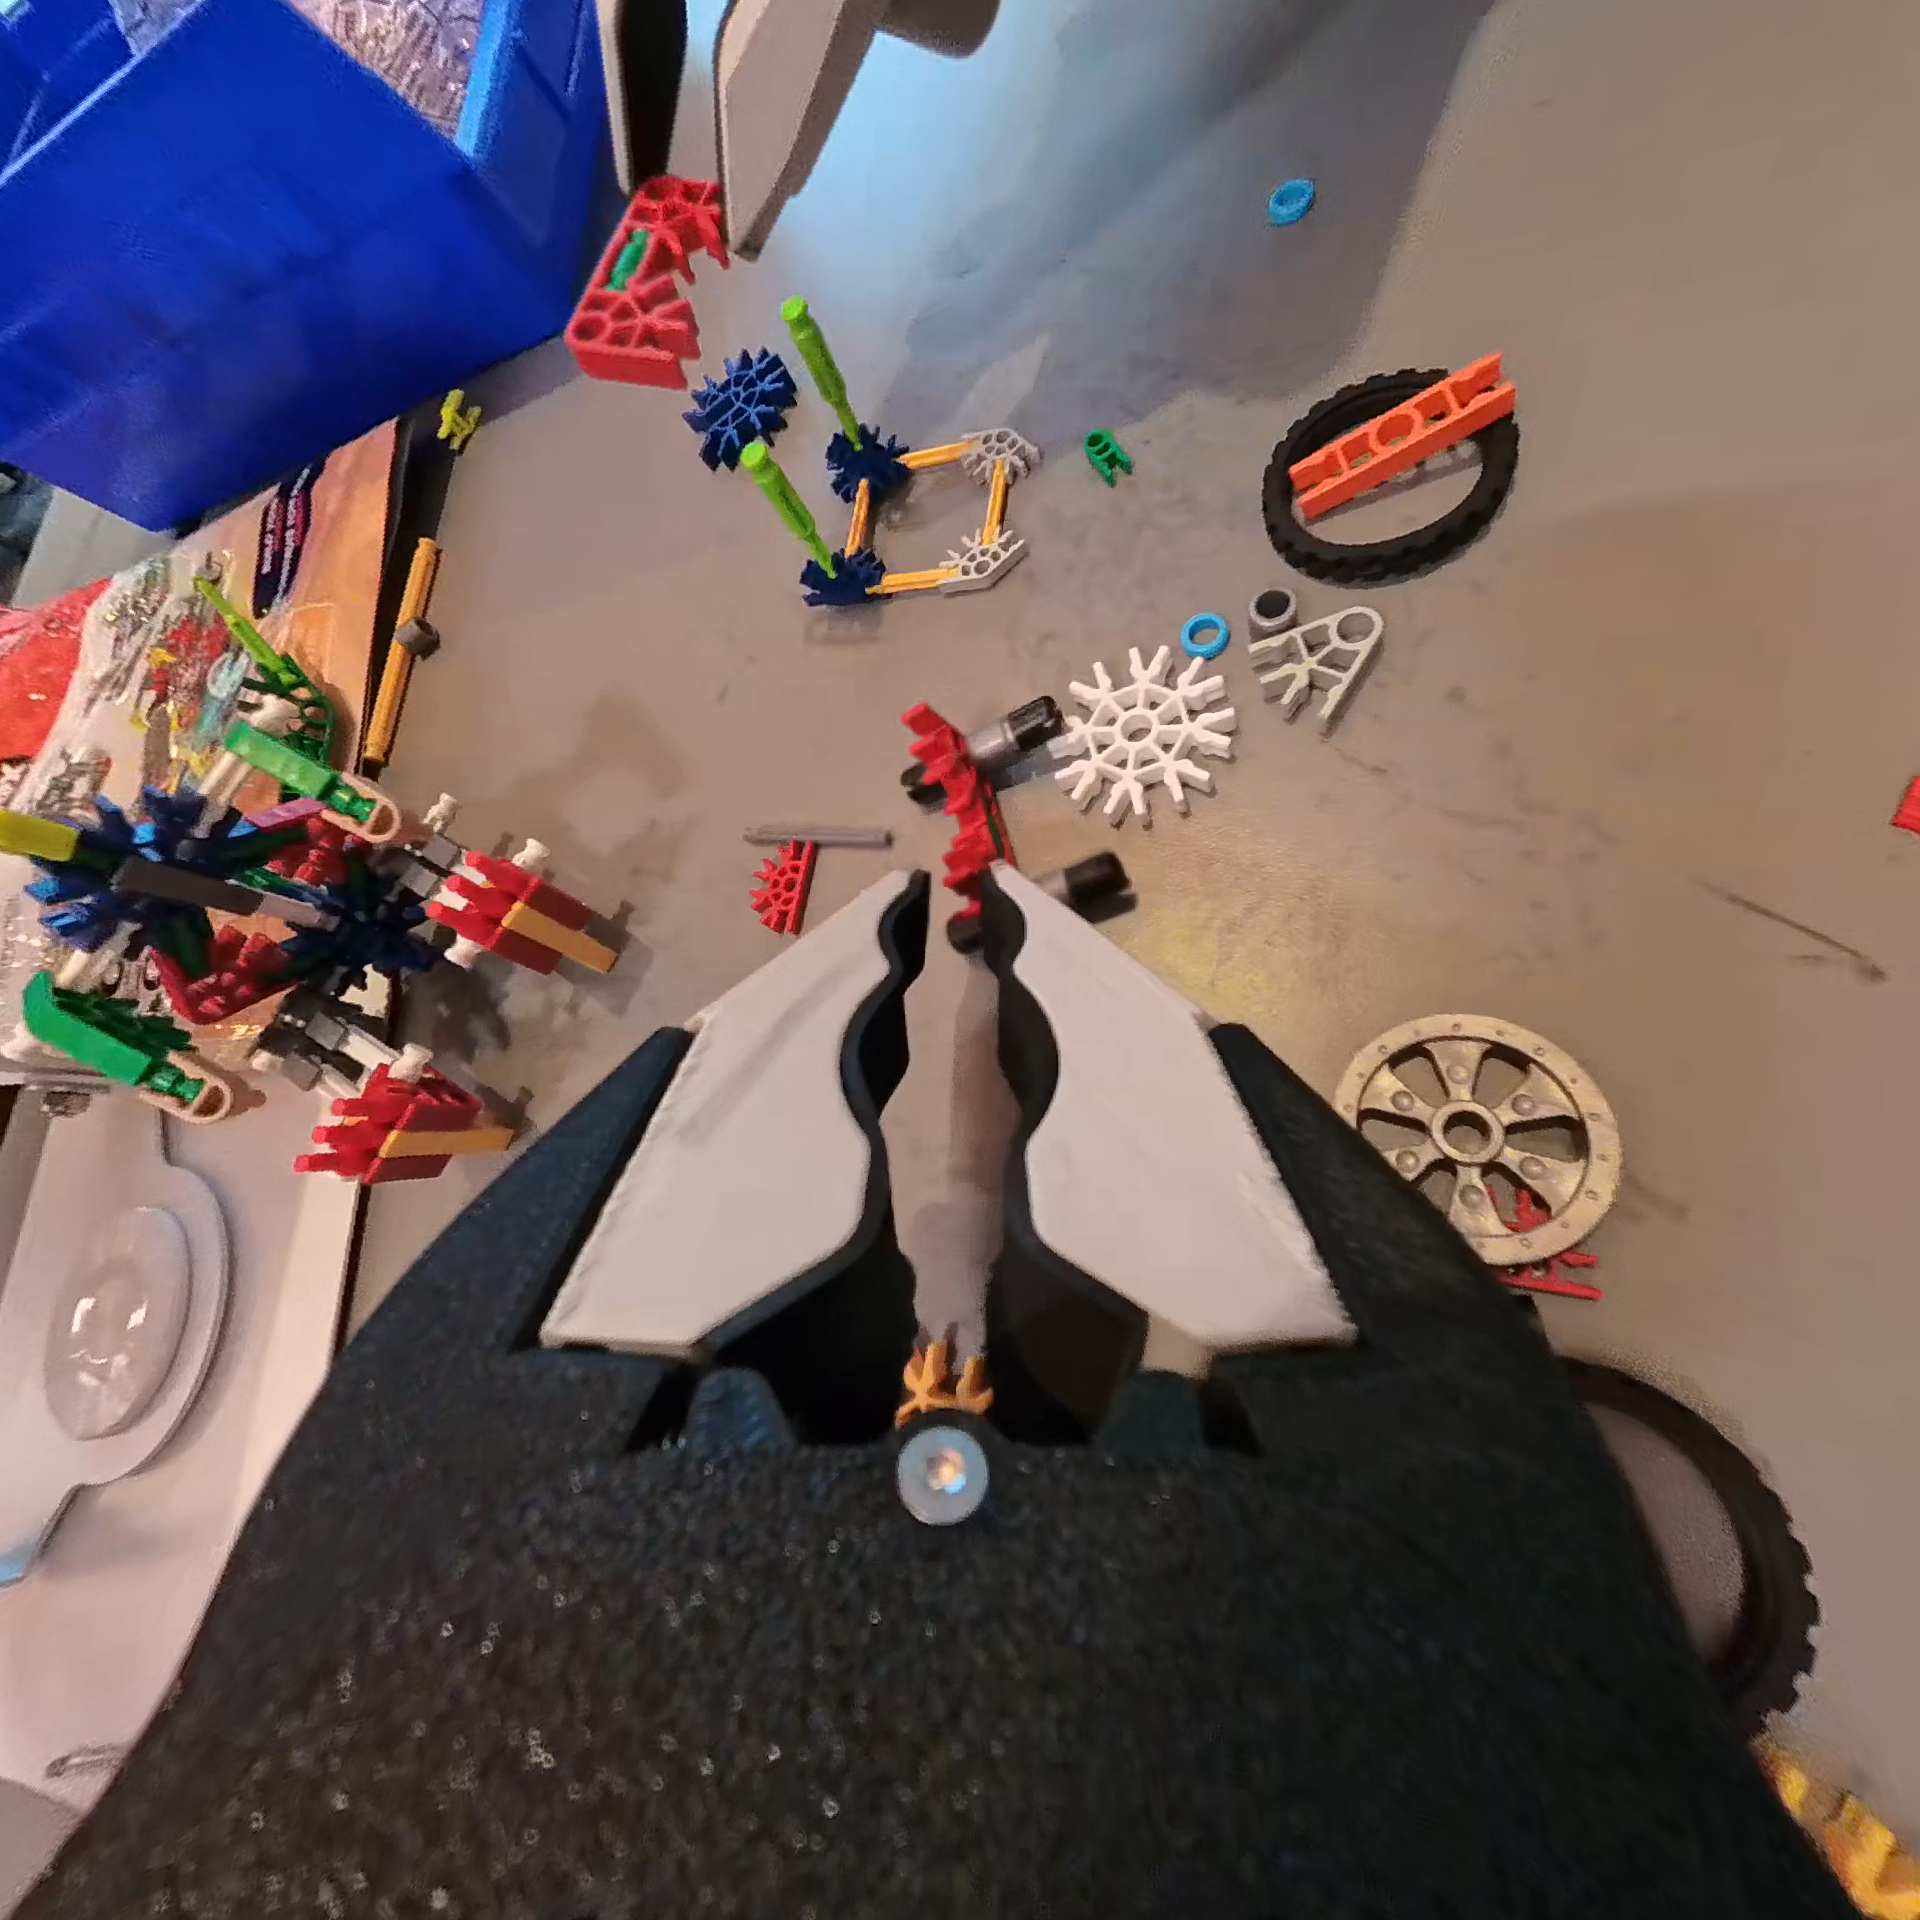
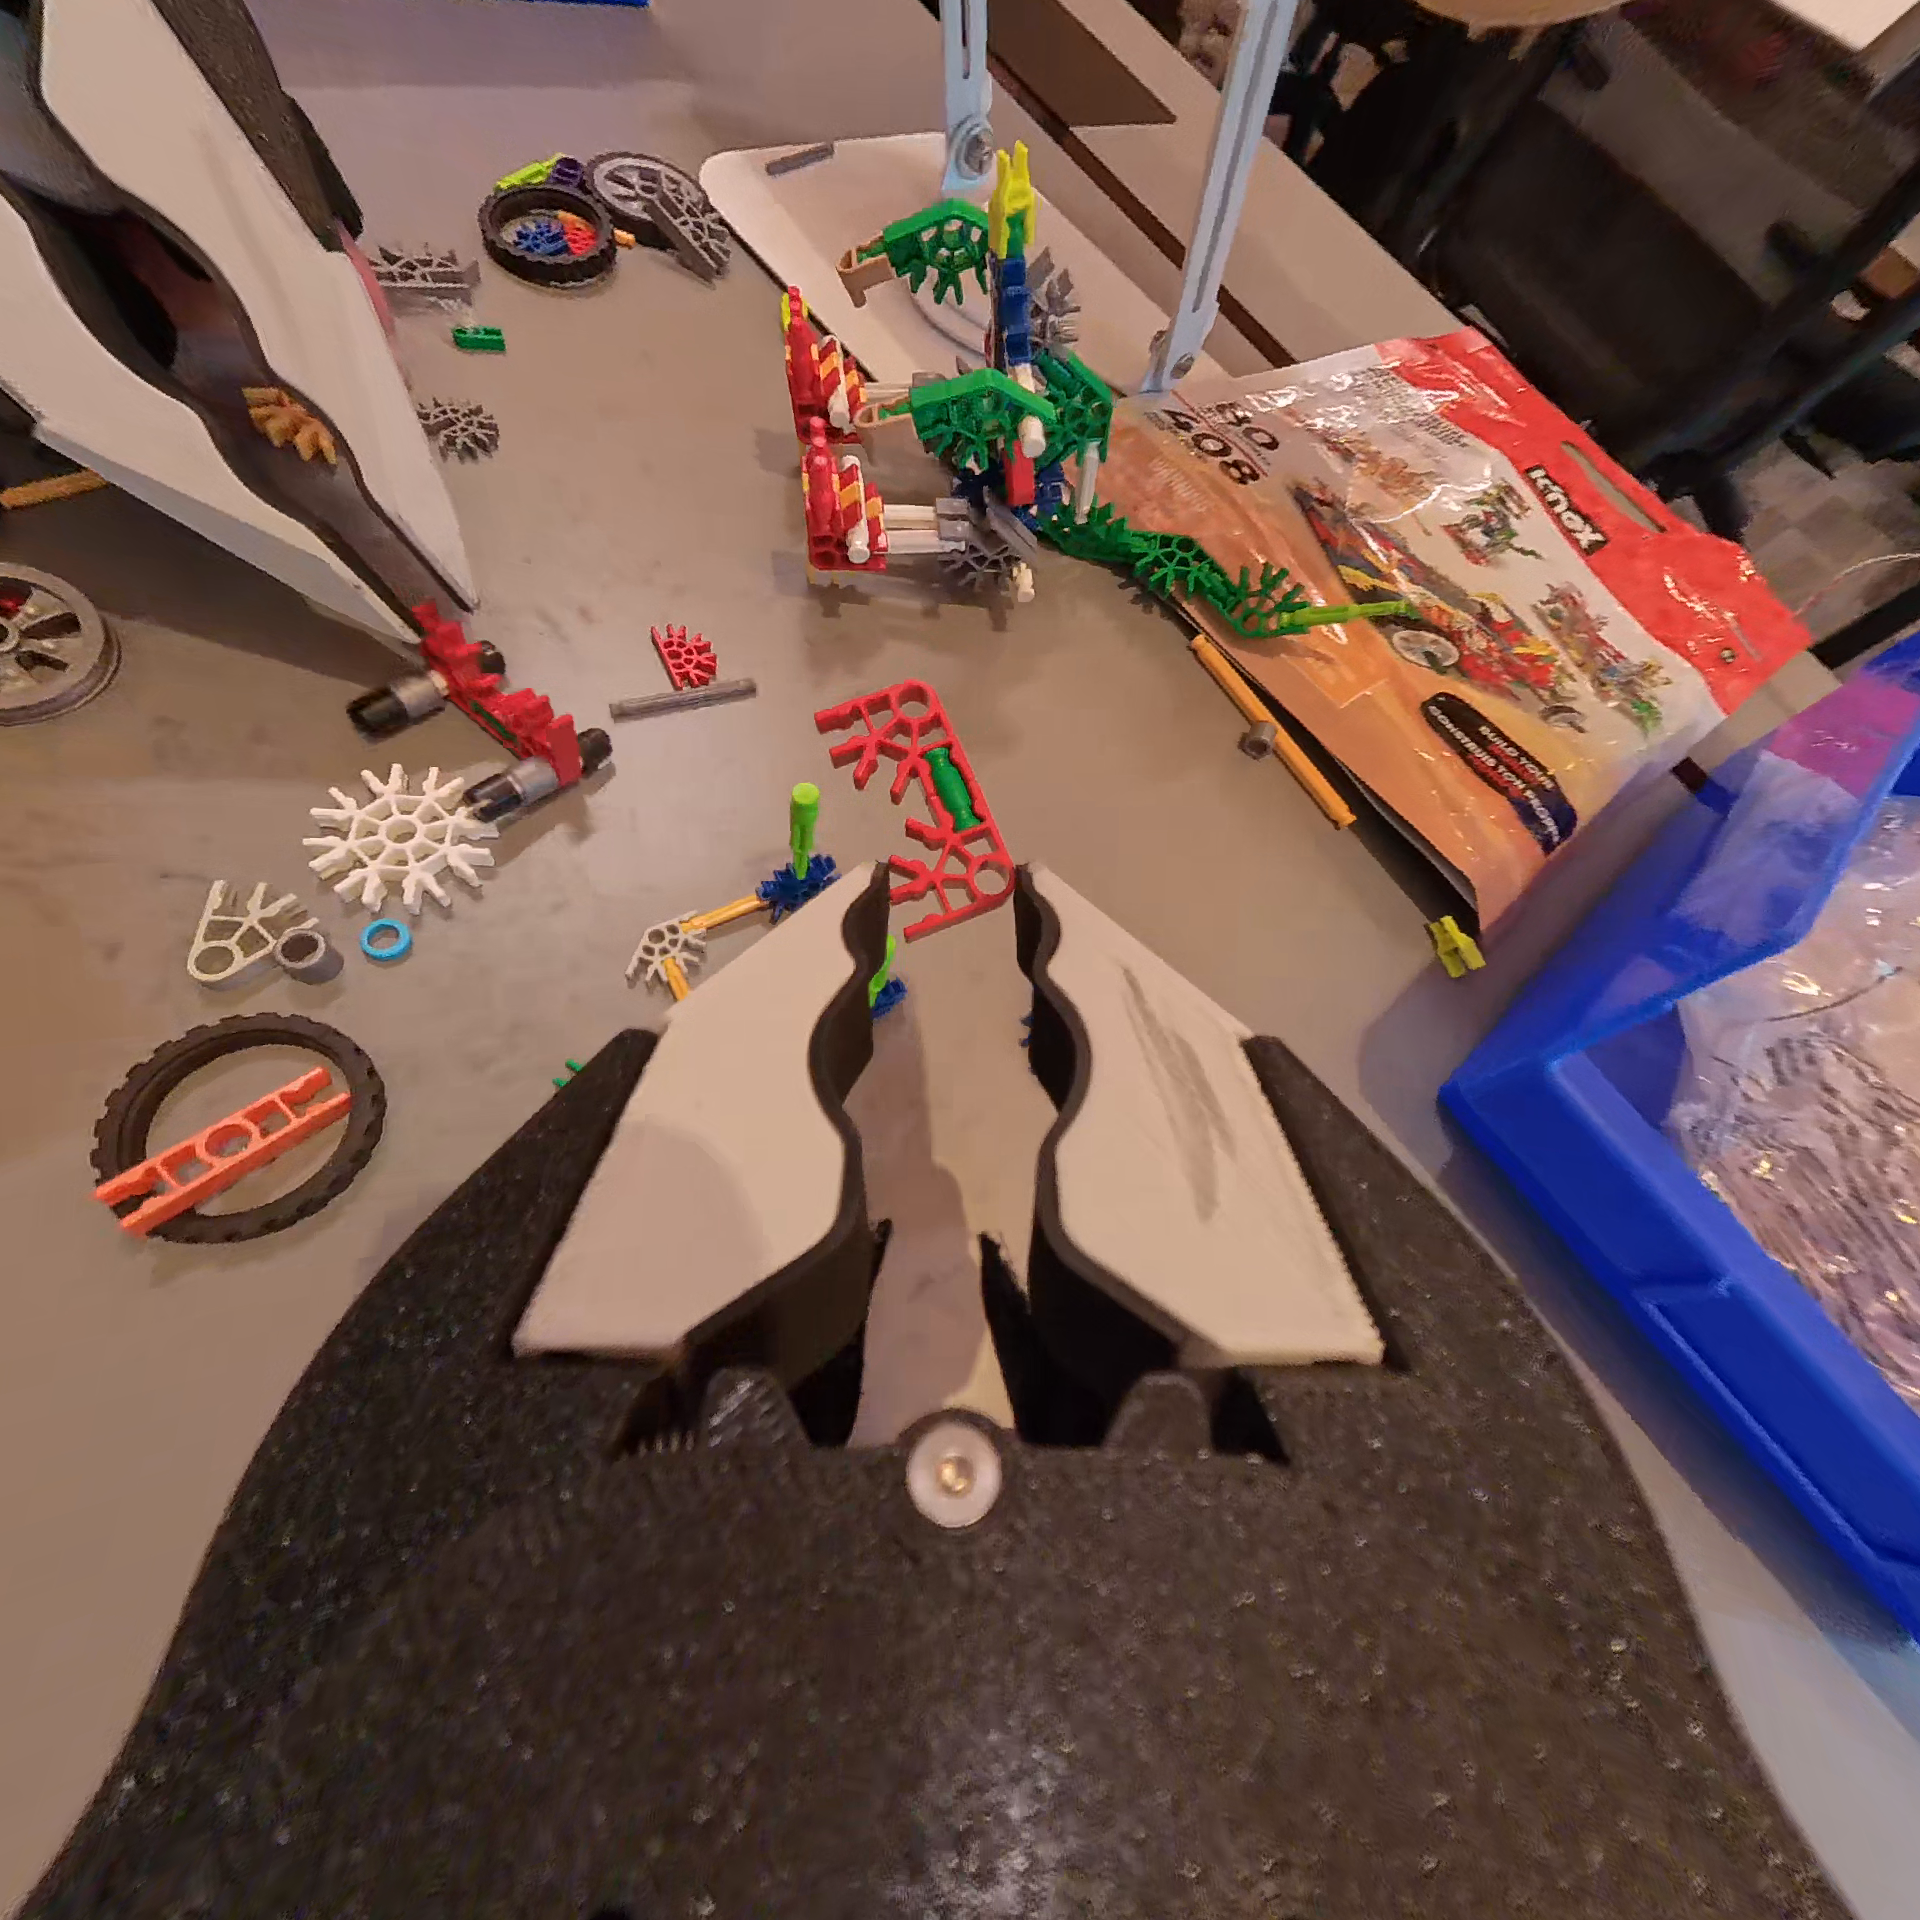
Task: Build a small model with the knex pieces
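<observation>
Left tongs: the left tongs (image 1: 956, 883) are pinched nearly shut, and a red connector strip (image 1: 940, 769) runs right in between the tips. That reads as a grip on its near end.
Strip: it lies low on the counter (image 1: 1558, 831) and carries stubby black-and-grey rods across it. A white snowflake connector (image 1: 1143, 732) sits just beside it at 2 o'clock.
Left pose: pitched steeply down, nose at the counter. A silver wheel hub (image 1: 1475, 1132) lies off at 4 o'clock, and a built model (image 1: 260, 883) stands at 9 o'clock.
Right tongs: the right tongs (image 2: 953, 873) are parted, with a clear gap. The lower corner of a red frame panel (image 2: 914, 769) sits inside that gap.
Contact: I cannot tell whether either pad touches the panel.
Panel: it holds a dark green rod (image 2: 951, 790) clipped into it and stands tilted up off the counter.
Right pose: angled down and forward. A yellow-rod square (image 2: 727, 914) peeks out at 10 o'clock, and a blue bin (image 2: 1662, 1195) sits at 3 o'clock.
Spacing: the two tongs are well apart, each at its own red piece.
</observation>
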A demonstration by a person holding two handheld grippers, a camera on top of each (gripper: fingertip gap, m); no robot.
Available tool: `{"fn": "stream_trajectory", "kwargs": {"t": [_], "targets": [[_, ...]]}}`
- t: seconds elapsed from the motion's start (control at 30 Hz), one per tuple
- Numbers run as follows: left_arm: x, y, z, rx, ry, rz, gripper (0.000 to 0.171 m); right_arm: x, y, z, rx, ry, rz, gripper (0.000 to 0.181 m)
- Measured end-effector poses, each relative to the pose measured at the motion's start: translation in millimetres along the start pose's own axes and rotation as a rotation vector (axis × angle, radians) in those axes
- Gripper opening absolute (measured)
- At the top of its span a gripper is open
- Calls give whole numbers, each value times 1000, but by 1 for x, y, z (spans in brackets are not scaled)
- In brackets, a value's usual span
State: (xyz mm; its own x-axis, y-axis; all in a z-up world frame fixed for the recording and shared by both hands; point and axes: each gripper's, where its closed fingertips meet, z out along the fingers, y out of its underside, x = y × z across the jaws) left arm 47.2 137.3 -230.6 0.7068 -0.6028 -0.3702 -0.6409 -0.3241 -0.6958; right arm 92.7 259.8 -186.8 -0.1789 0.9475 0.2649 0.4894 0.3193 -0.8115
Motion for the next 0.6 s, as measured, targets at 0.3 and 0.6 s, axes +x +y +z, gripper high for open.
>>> {"fn": "stream_trajectory", "kwargs": {"t": [0.3, 0.6], "targets": [[-15, -20, 3, 75, -16, -75, 16, -1, 2, 7, 10, -113, 11, 23], [-43, -47, 32, 80, -134, -43, 38, 1, 7, 8, -50, -178, -23, 23]]}}
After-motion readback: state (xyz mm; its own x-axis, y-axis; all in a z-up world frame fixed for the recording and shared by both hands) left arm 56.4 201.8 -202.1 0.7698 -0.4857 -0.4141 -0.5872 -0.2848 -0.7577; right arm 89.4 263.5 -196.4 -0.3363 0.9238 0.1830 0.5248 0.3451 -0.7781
